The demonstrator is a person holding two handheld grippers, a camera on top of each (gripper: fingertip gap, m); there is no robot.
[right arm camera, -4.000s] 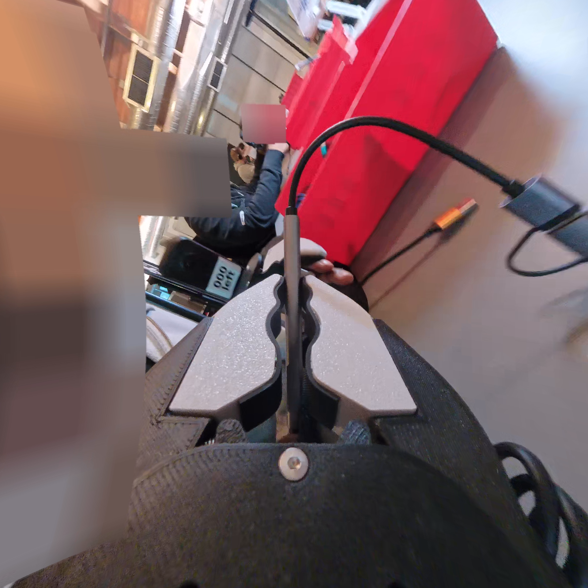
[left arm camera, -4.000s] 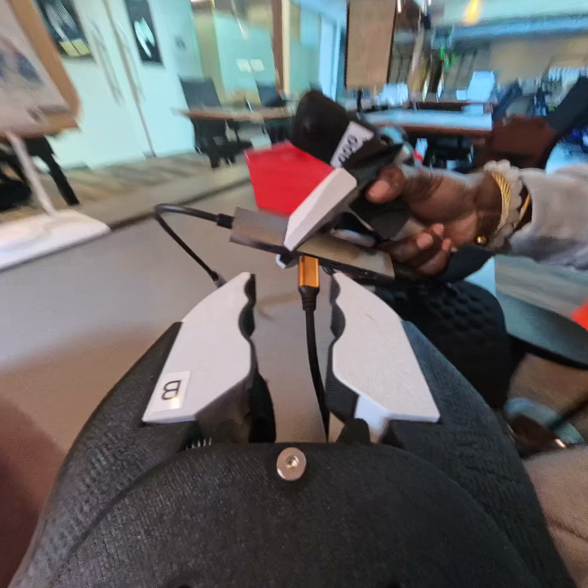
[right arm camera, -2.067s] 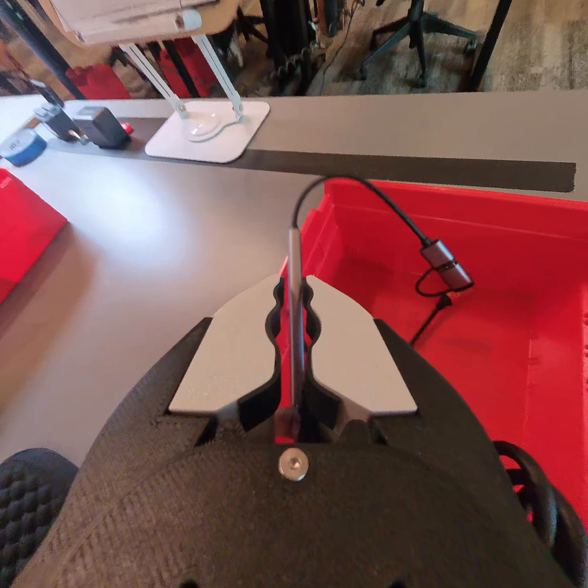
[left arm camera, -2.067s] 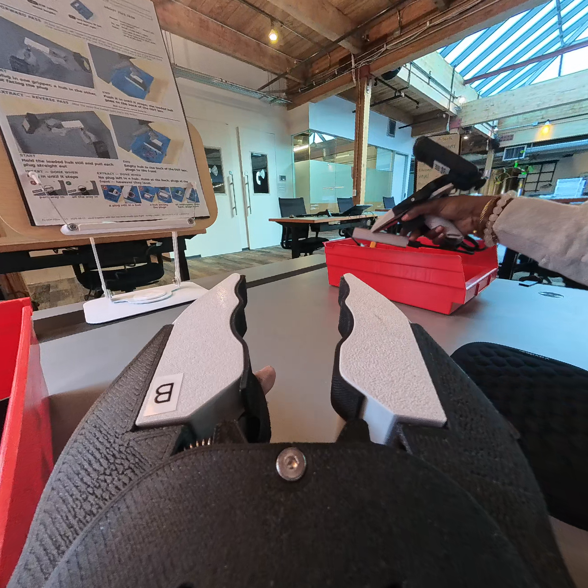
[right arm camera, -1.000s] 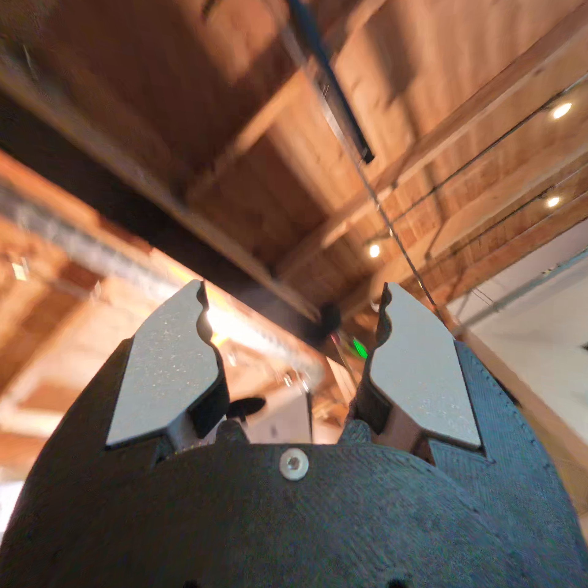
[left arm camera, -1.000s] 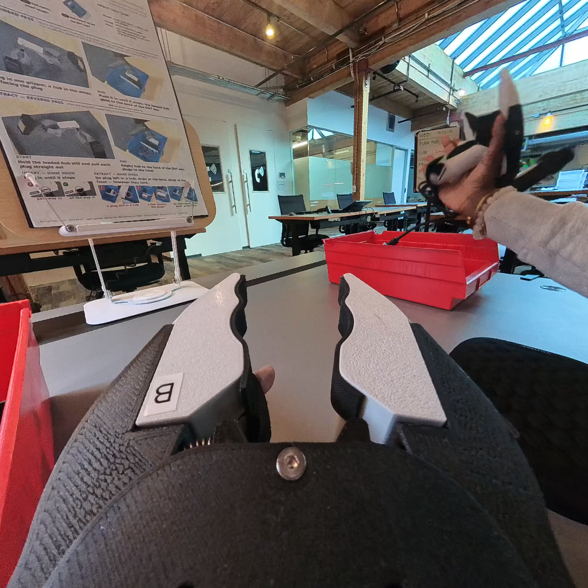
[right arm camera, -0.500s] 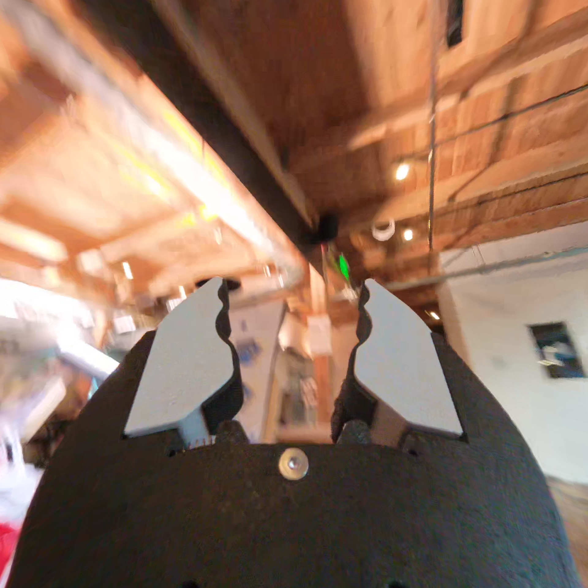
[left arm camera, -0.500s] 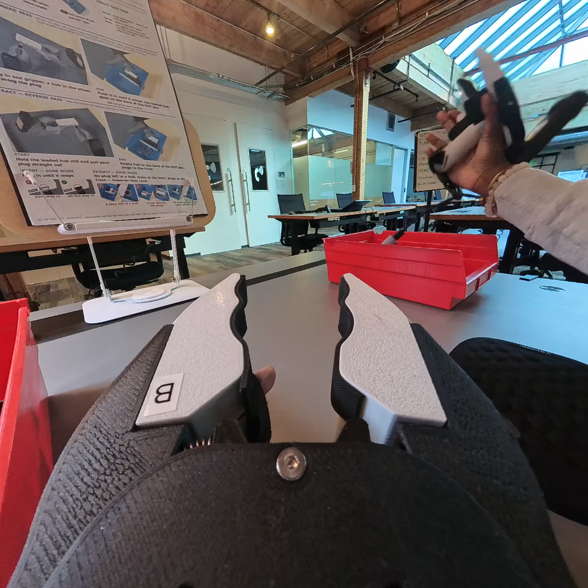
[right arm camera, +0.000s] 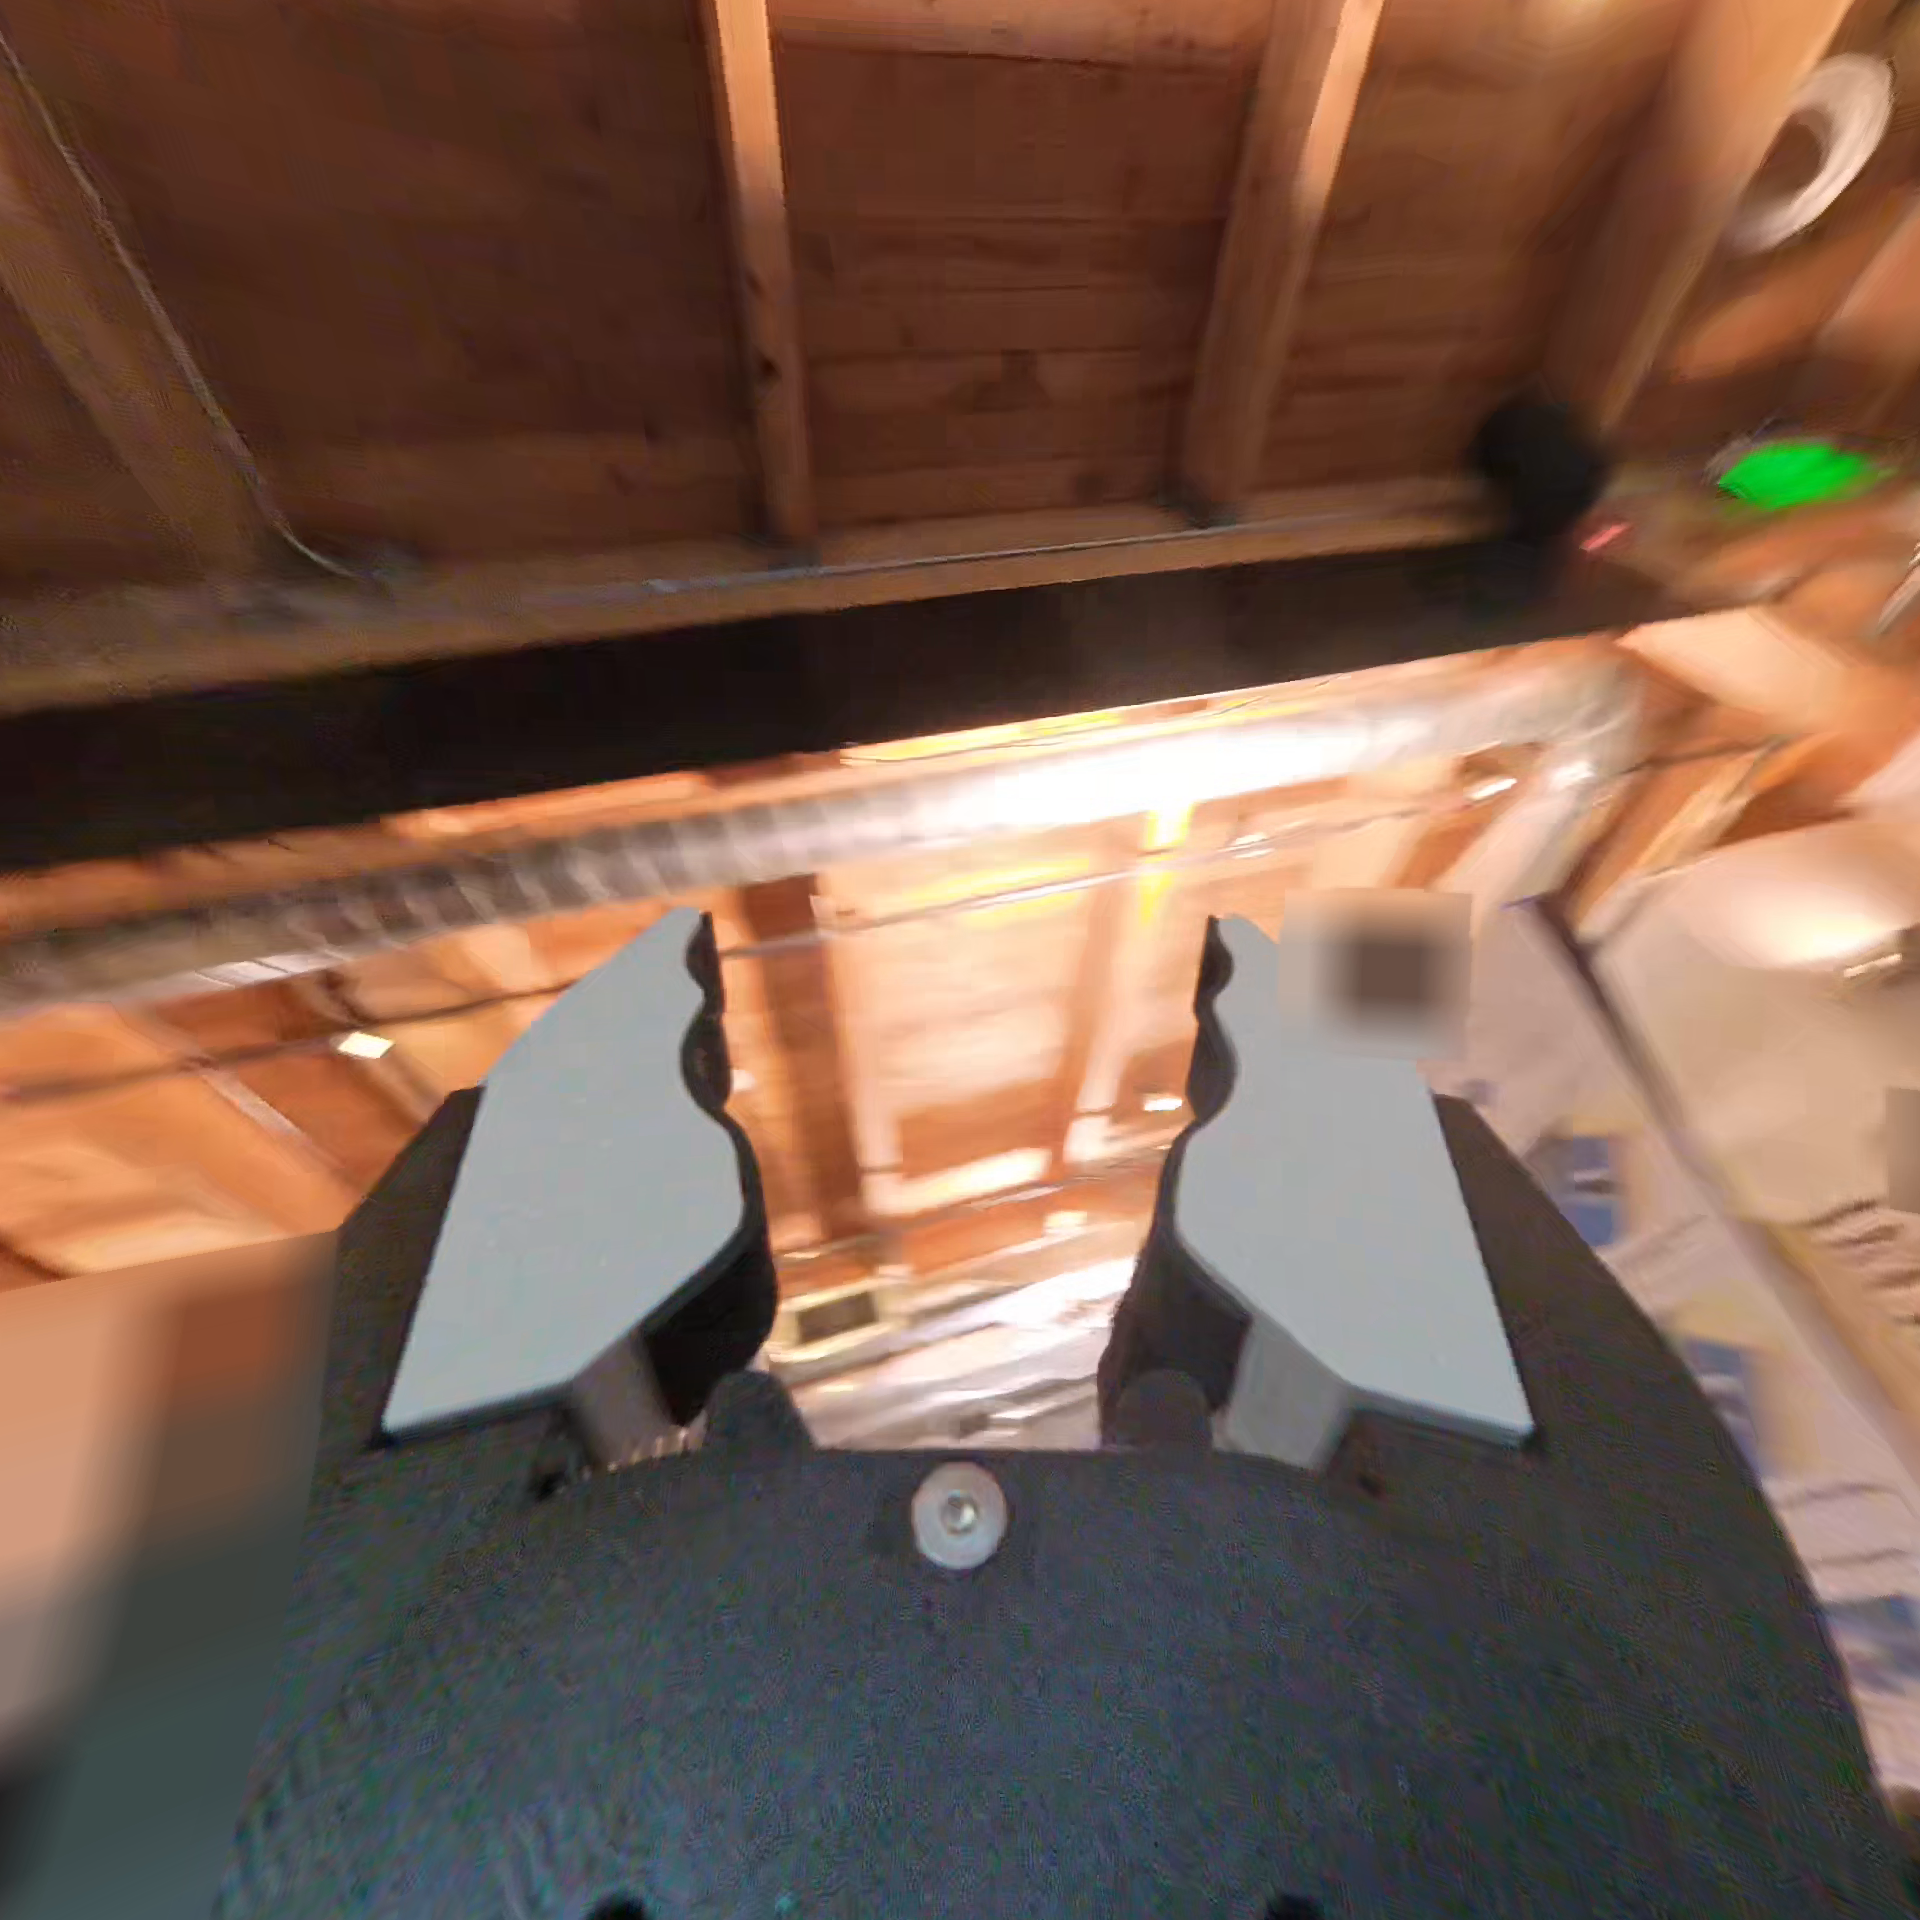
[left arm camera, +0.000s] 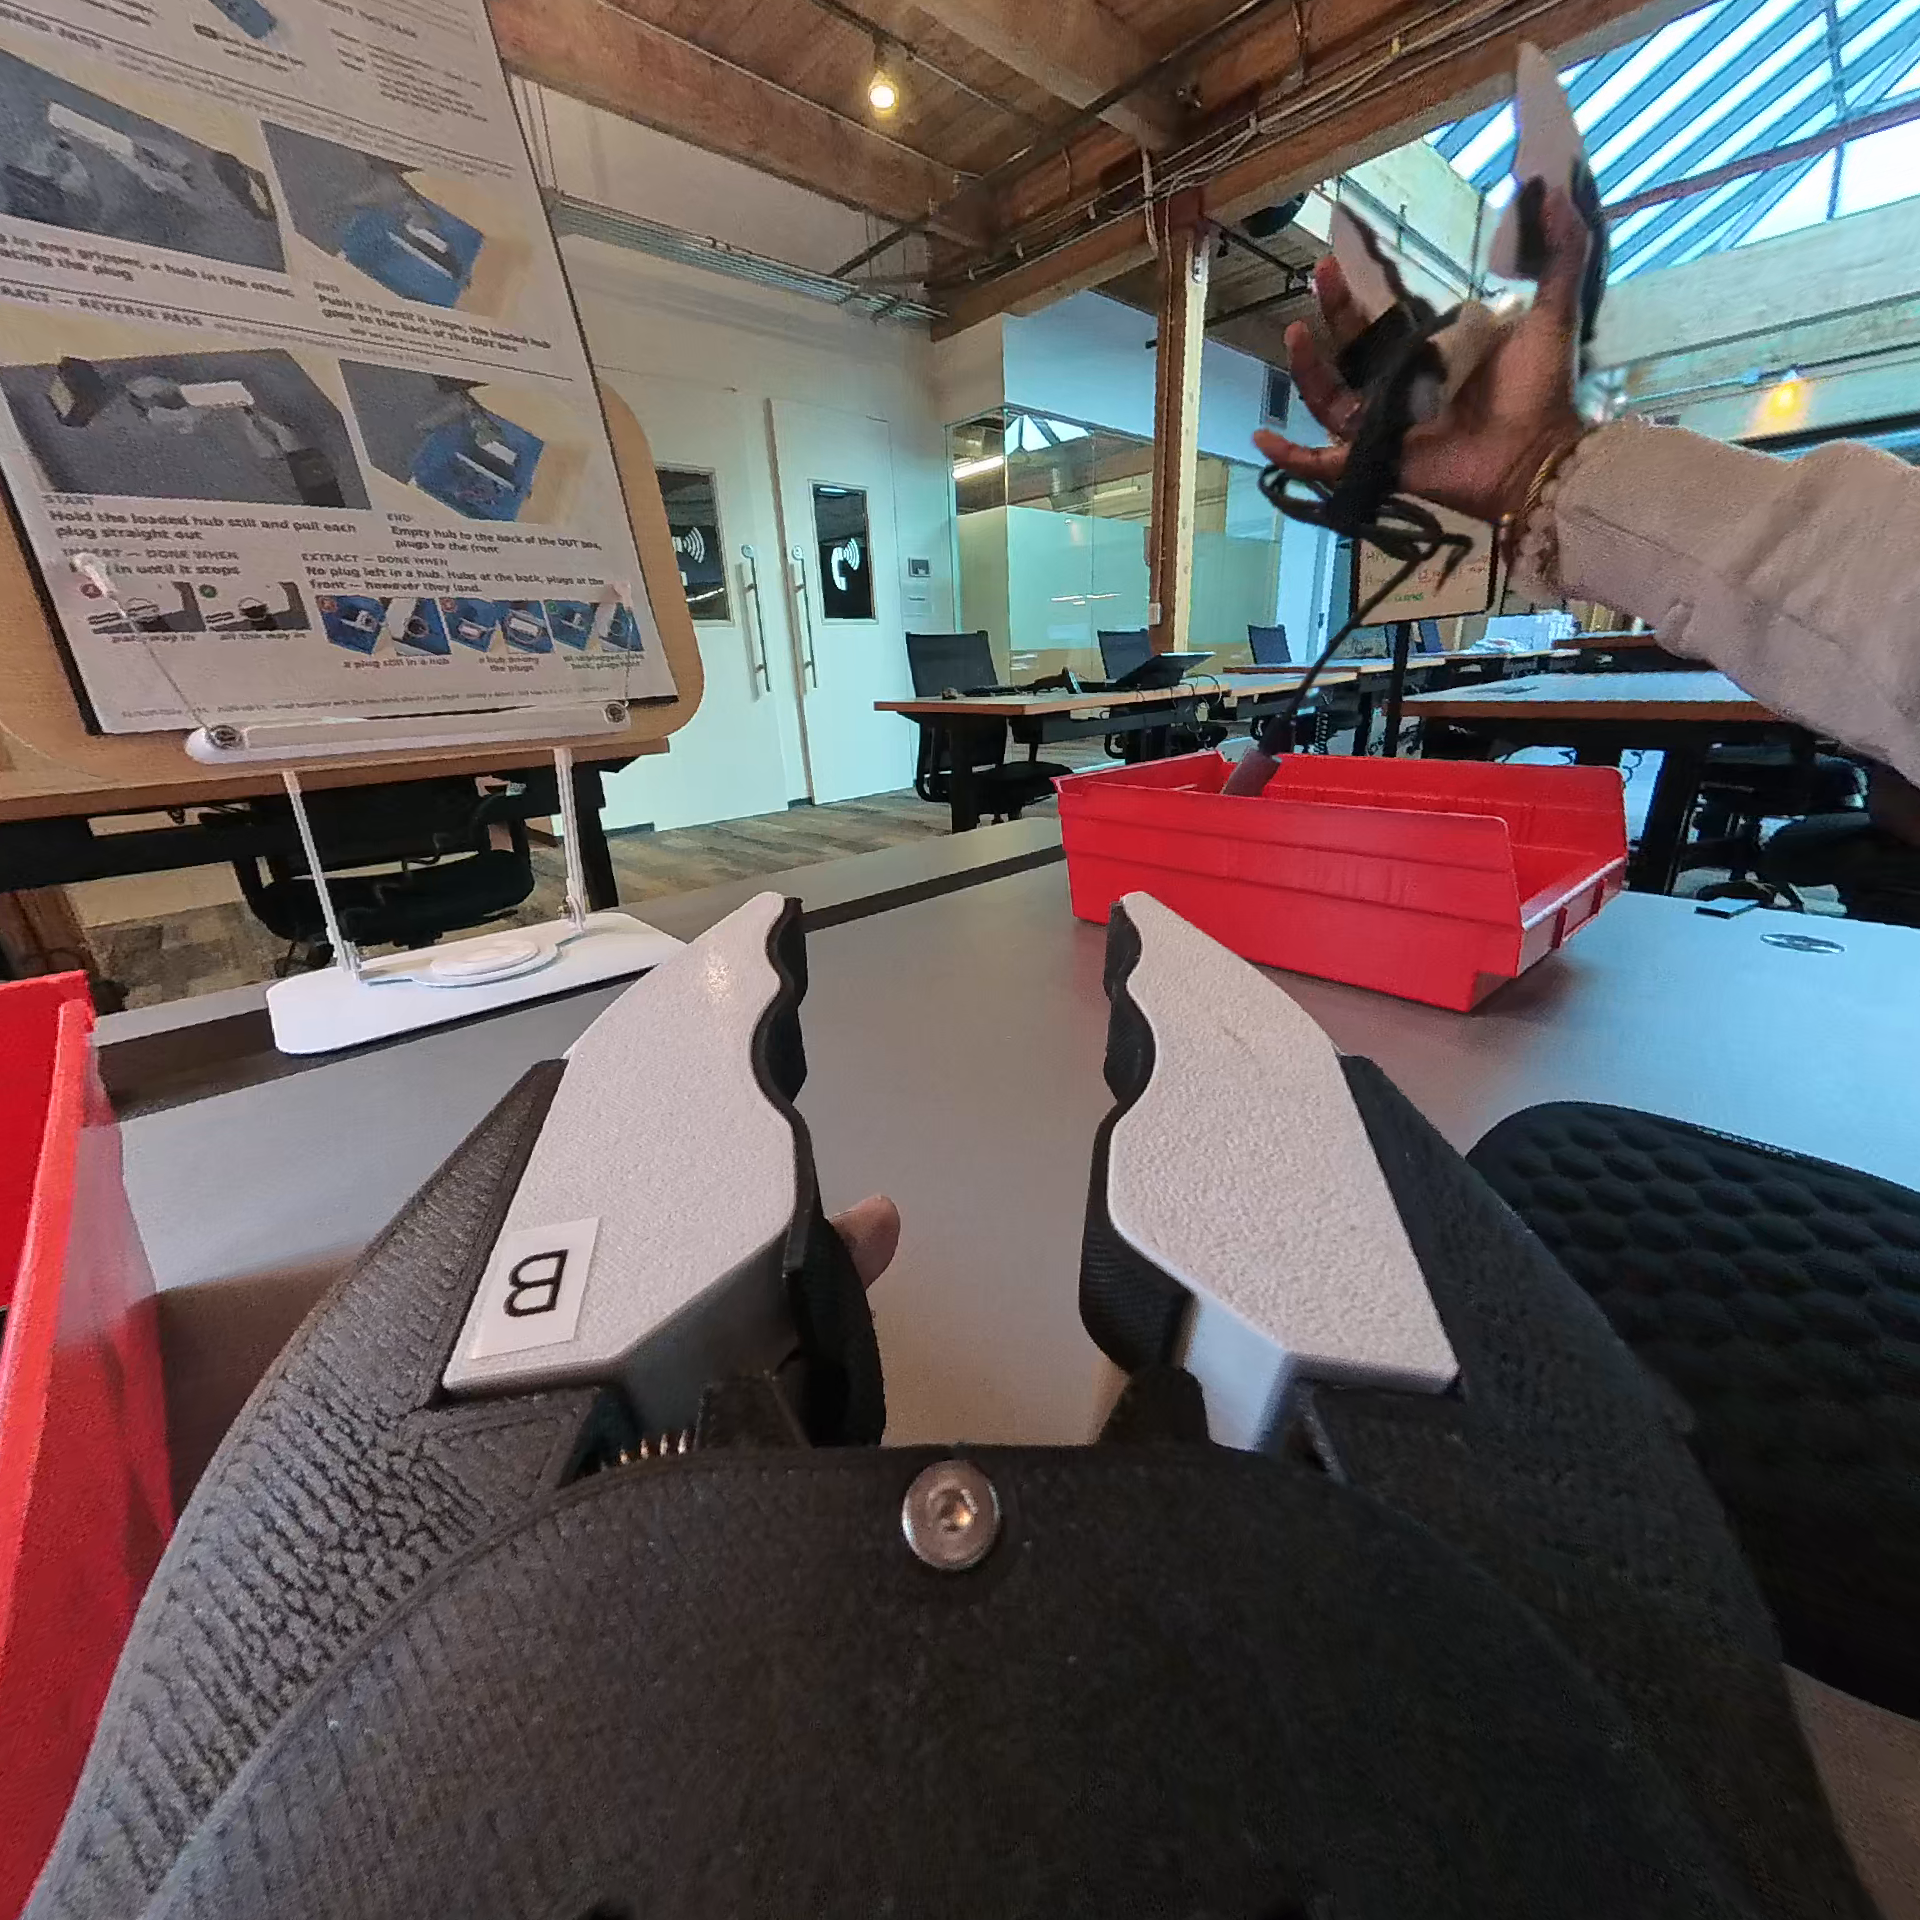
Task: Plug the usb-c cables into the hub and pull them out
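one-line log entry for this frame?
left hand-held gripper: open, empty | right hand-held gripper: open, raised, ceiling-facing | black cable: dangling into red plastic bin

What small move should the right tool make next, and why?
Probably lower the right tool toward the red plastic bin: it is raised high, open and empty, while a black cable hangs from that hand into the bin.

Left gripper [left arm camera: 951,925]: low over the grey table [left arm camera: 987,997], jaws apart, nothing between them.
Right gripper [left arm camera: 1455,208]: raised high at upper right in a hand [left arm camera: 1455,416], fingers pointing up; jaw state unclear.
Black cable [left arm camera: 1309,675]: hangs from that hand, its plug end reaching into the red bin [left arm camera: 1340,862].
Instruction board [left arm camera: 291,364]: on a white stand, far left.
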